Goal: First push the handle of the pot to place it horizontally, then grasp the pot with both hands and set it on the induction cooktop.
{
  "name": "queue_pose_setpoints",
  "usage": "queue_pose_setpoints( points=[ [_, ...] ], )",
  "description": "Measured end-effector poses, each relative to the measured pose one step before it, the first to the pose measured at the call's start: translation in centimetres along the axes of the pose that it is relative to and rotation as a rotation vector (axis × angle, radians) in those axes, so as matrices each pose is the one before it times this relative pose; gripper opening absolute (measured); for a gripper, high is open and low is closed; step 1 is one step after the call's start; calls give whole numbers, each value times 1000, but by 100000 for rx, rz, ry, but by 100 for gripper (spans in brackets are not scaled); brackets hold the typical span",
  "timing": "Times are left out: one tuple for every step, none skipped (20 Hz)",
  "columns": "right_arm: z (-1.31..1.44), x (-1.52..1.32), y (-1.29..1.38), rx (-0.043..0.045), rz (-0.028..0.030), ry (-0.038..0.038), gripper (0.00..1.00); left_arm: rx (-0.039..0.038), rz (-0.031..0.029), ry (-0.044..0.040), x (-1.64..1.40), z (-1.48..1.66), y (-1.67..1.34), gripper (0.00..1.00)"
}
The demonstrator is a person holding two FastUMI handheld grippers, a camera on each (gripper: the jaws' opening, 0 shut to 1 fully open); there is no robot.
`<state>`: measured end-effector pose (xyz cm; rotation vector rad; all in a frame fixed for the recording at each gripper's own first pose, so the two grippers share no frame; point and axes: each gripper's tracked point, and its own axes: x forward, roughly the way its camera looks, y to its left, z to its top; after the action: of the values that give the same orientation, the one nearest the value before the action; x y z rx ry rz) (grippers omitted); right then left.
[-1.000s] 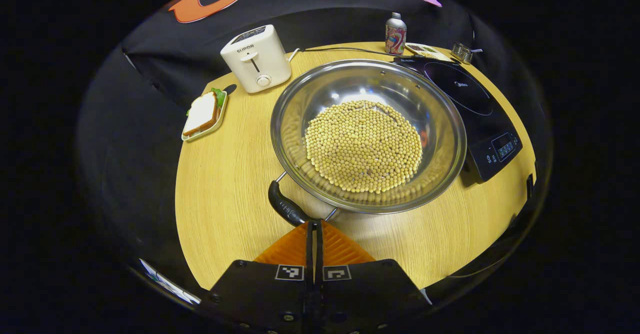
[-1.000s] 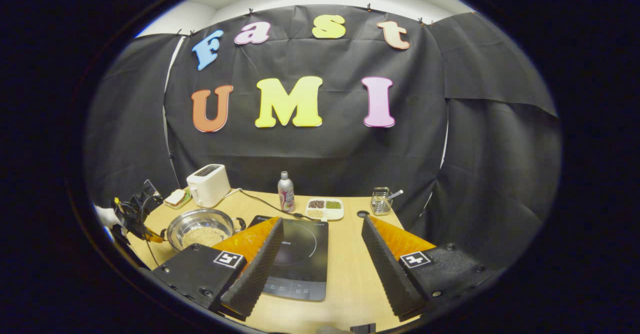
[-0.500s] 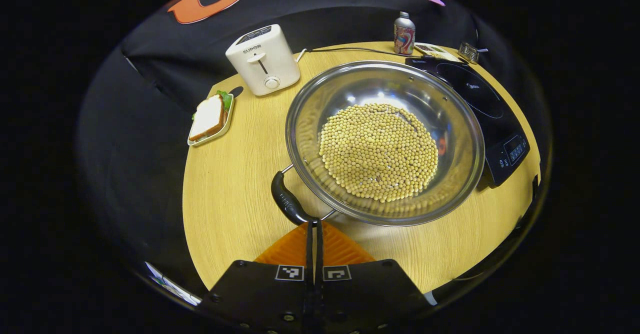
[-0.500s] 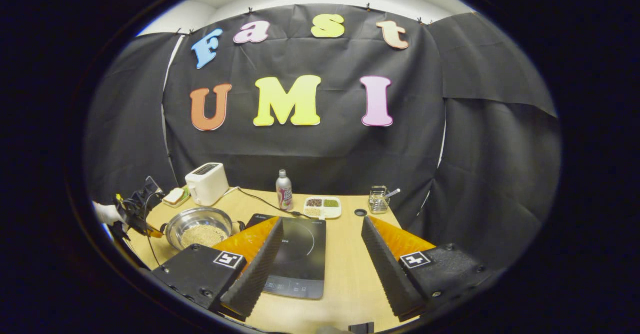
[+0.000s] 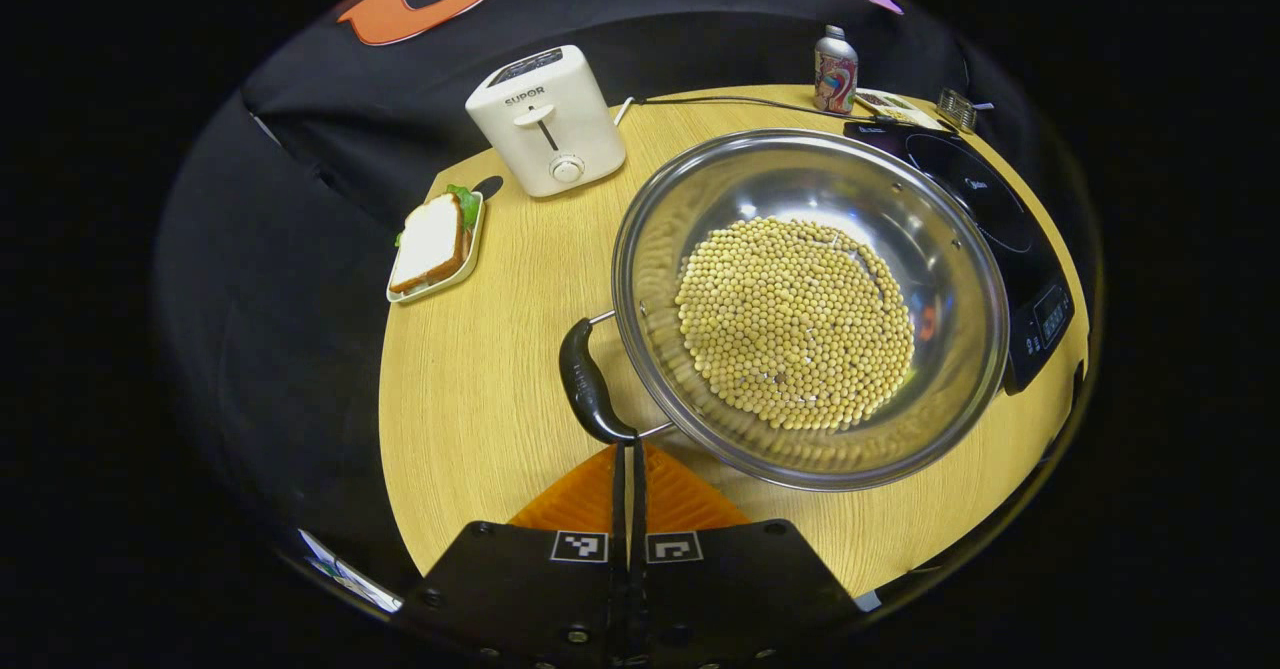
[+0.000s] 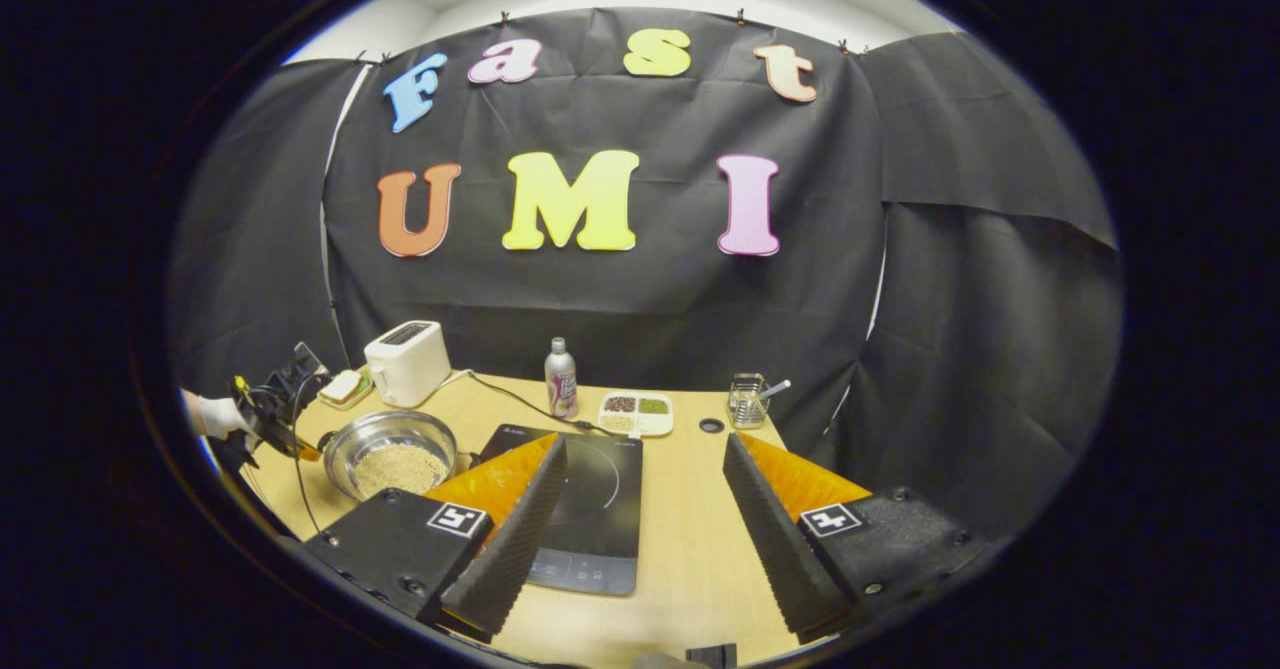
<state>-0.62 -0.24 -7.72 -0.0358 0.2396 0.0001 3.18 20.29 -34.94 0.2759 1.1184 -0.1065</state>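
The left gripper [image 5: 630,446], jaws closed together, is pushing the black handle [image 5: 585,381], so the pot of soybeans [image 5: 810,304] is turning toward horizontal; the right gripper [image 6: 645,469] is waiting, jaws wide.

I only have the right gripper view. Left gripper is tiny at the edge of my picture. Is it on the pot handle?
Observer: The left gripper has its fingers closed together, tips touching the lower end of the black handle. It pushes, it does not clamp.
Operator: What's in the pot? Looks like grain from here.
Observer: The pot holds a flat layer of small round yellow beans over its bottom.
Operator: How near is the pot to the cooktop?
Observer: In the left gripper view the pot's far rim overlaps the near edge of the induction cooktop; whether they touch I cannot tell.
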Motion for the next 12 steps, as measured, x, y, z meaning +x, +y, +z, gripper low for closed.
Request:
queue_pose_setpoints(
  points=[
    [25, -161, 3, -363, -397, 65, 99, -538, 259, 678, 219, -153, 115, 10],
    [-36, -90, 3, -383, -279, -28, 99, -442, 867, -443, 297, 202, 302, 0],
    [155, -44, -75, -255, -428, -252, 97, -85, -642, 24, 33, 34, -48, 0],
    [3, -7, -9, -318, -327, -175, 97, -156, -259, -739, 36, 269, -7, 0],
    [-33, -32, 32, -337, -285, 199, 97, 245, -284, 281, 63, 36, 93, 0],
    [-177, 25, 20, -219, -96, 471, 99, 333, -35, 50, 57, 111, 126, 0],
    [-25, 8, 67, 150, -4, 98, 97, -37, -84, -317, 115, 174, 179, 10],
    [-109, 25, 117, 177, 4, 361, 97, -437, -74, -3, 104, 139, 164, 0],
    [-10, -61, 227, 39, 207, 104, 97, -347, -177, -127, 151, 175, 104, 0],
    [-168, 8, 208, -218, 100, 165, 99, -264, -151, -146, 61, 169, 140, 0],
    [-80, -60, 218, -558, 150, 364, 99, -188, -114, -155, 159, 137, 241, 0],
    [-123, 33, 126, -383, 84, 206, 97, 95, -110, 57, 92, 237, 103, 0]
  ],
)
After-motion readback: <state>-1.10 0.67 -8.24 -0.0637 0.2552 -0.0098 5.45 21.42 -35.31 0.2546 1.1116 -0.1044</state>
